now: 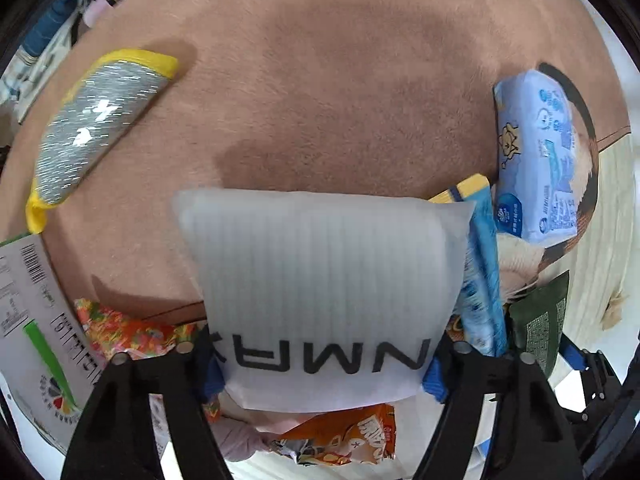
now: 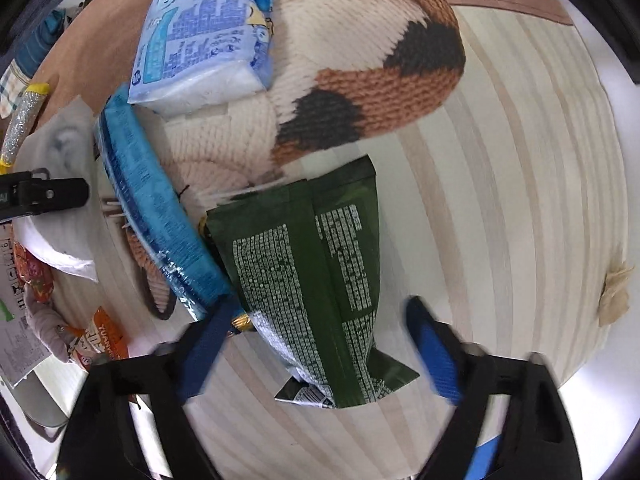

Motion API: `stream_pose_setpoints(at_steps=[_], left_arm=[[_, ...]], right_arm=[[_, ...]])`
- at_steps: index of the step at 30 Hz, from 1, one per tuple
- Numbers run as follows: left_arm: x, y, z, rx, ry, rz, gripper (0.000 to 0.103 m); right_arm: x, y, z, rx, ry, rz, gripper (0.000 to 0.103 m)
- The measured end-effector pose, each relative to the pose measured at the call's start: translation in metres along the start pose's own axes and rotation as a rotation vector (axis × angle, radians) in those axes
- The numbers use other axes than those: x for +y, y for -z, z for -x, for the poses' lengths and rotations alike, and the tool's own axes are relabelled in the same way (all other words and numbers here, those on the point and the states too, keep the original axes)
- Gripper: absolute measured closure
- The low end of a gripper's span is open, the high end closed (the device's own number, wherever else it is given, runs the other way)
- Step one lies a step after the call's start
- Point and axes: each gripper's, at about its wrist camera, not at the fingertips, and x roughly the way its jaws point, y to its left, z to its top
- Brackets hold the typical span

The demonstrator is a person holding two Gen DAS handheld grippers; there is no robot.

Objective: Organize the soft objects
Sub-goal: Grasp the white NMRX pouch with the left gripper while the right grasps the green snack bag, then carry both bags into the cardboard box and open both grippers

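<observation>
Between the left claw (image 1: 320, 364), clenched, a white foam pouch (image 1: 324, 280) hangs light, squashy; right claw (image 2: 316, 344) released above the crinkly green packet (image 2: 316, 280).

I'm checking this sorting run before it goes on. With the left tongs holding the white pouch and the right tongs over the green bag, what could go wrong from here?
1. The left tongs pinch the white foam pouch only at its near end, so it may sag or slip out.
2. The right tongs straddle the green bag, whose edge touches the blue packet; closing might catch or drag both.
</observation>
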Motion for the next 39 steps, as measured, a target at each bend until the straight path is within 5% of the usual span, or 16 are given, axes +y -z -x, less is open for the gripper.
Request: stream_pose_setpoints(at_steps=[1, 5, 11, 16, 25, 33, 39], left_arm=[[0.000, 0.006, 0.004, -0.021, -0.022, -0.005, 0.034], [0.002, 0.027, 0.019, -0.075, -0.034, 0.004, 0.034], [0.021, 0.078, 0.053, -0.168, 0.000, 0.035, 0.034], [0.073, 0.130, 0.111, -0.256, 0.076, 0.100, 0.034], [0.217, 0.199, 0.183, -0.334, 0.095, 0.240, 0.034], [0.342, 0.193, 0.156, -0.267, 0.137, 0.385, 0.034], [0.384, 0.151, 0.111, -0.179, 0.175, 0.399, 0.034]], right_arm=[[0.000, 0.000, -0.005, 0.011, 0.004, 0.003, 0.048], [0.001, 0.004, -0.011, -0.002, 0.034, 0.003, 0.066], [0.001, 0.021, 0.008, -0.064, 0.006, -0.011, 0.069], [0.039, 0.047, 0.048, -0.139, -0.059, 0.046, 0.069], [0.228, 0.114, 0.185, -0.234, -0.279, 0.246, 0.069], [0.386, 0.114, 0.171, -0.198, -0.269, 0.291, 0.069], [0.471, 0.087, 0.136, -0.154, -0.185, 0.298, 0.069]])
